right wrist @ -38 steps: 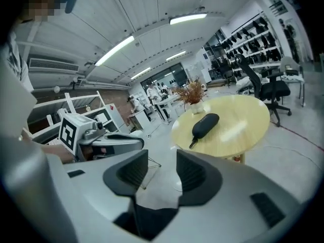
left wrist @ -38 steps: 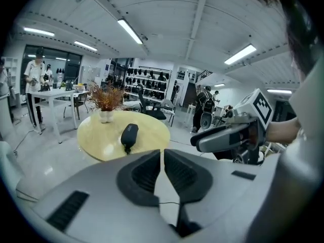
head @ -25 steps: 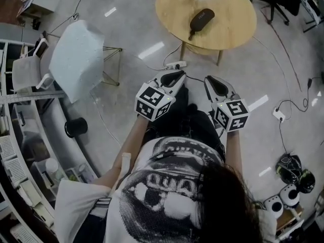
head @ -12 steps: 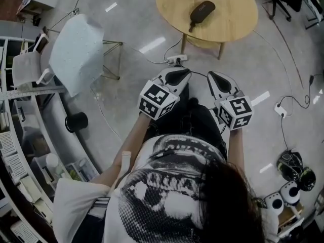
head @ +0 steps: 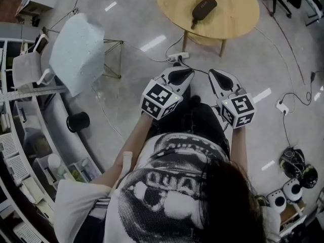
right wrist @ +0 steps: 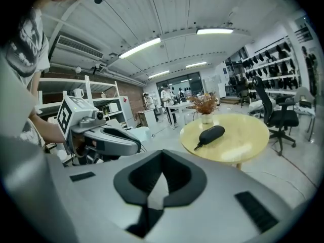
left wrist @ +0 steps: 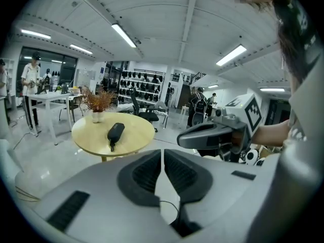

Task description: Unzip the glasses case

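- Glasses case, dark, on round table: likely light, semi-stiff, apt to slide.
- Hold: body steadied, tail-end pull pinched.
- Left gripper, right gripper: closed, empty.

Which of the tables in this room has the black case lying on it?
The round wooden table, which also bears a vase; the case lies near its middle. The white table behind is rectangular, with a person beside it.
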`<state>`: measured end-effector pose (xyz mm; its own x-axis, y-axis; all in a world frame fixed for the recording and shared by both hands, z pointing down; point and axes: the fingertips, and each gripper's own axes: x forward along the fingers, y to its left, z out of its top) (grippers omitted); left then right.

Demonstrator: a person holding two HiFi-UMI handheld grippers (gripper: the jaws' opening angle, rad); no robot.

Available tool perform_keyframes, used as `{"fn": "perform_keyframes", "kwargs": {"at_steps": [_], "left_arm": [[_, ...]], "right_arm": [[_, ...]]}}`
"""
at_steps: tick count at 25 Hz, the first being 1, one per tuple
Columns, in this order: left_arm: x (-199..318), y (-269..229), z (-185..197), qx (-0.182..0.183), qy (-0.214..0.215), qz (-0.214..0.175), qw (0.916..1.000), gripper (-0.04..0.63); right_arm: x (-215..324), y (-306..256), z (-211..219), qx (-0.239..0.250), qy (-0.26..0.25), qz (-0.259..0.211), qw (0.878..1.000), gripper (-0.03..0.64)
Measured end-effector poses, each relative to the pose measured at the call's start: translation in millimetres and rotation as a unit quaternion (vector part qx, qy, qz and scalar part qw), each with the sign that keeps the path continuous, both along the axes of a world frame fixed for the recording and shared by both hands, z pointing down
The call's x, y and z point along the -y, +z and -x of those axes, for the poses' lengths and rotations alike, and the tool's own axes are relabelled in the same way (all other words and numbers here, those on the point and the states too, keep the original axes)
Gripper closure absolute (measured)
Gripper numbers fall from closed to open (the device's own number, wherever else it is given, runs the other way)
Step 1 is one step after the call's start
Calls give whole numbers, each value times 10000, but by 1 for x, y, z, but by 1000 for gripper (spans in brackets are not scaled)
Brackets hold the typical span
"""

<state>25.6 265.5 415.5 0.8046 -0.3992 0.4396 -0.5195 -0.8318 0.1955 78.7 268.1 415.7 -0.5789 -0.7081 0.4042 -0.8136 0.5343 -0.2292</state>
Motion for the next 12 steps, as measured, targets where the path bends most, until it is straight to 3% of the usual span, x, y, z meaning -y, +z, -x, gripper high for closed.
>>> {"fn": "perform_keyframes", "kwargs": {"at_steps": [12], "left_arm": [[7, -6, -2, -96, 77, -72, 9999, 578]], "right_arm": [[2, -11, 4, -230, -230, -115, 9994, 621]]}}
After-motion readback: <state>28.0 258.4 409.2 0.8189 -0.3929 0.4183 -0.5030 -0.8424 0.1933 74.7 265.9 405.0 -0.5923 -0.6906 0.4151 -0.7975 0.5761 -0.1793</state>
